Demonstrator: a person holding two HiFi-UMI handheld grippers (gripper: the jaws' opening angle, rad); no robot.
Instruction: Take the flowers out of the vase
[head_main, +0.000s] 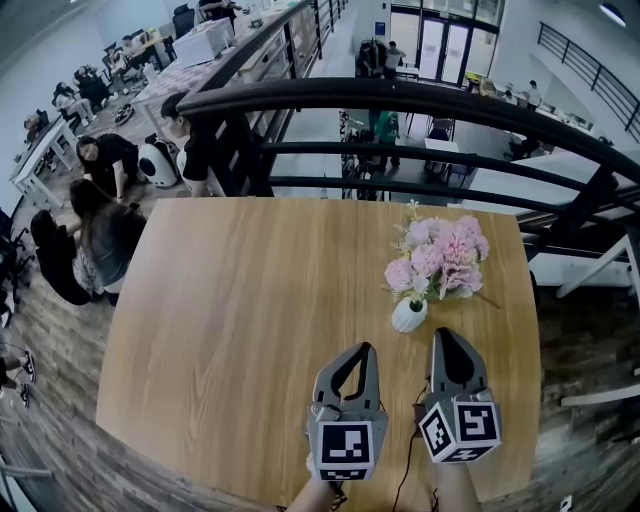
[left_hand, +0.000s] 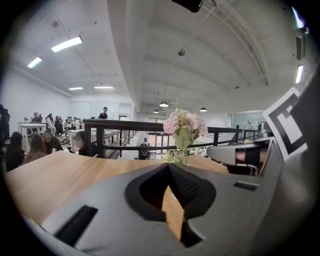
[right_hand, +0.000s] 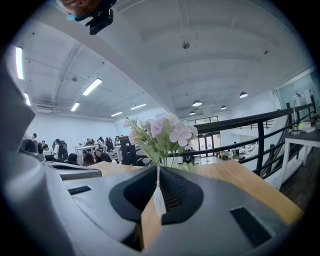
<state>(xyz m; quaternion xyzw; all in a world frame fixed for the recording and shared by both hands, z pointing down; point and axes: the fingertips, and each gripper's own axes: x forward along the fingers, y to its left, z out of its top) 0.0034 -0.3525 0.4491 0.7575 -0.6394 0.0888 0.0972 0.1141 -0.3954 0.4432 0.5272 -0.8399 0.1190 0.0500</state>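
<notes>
A bunch of pink flowers (head_main: 441, 256) stands in a small white vase (head_main: 409, 315) on the right side of the wooden table (head_main: 230, 300). My right gripper (head_main: 443, 334) lies just right of the vase, tips close to it; in the right gripper view the right gripper (right_hand: 158, 169) shows a thin slit between its jaws, with the flowers (right_hand: 162, 131) straight ahead and nothing gripped. My left gripper (head_main: 365, 347) rests left of and nearer than the vase. In the left gripper view the left gripper (left_hand: 170, 165) has its tips together, empty, and the flowers (left_hand: 184, 122) rise just beyond.
A black railing (head_main: 400, 100) runs behind the table's far edge, with a lower floor of desks and seated people (head_main: 100, 160) beyond. The table's right edge (head_main: 530, 330) is close to the vase. A cable (head_main: 410, 450) hangs between my two hands.
</notes>
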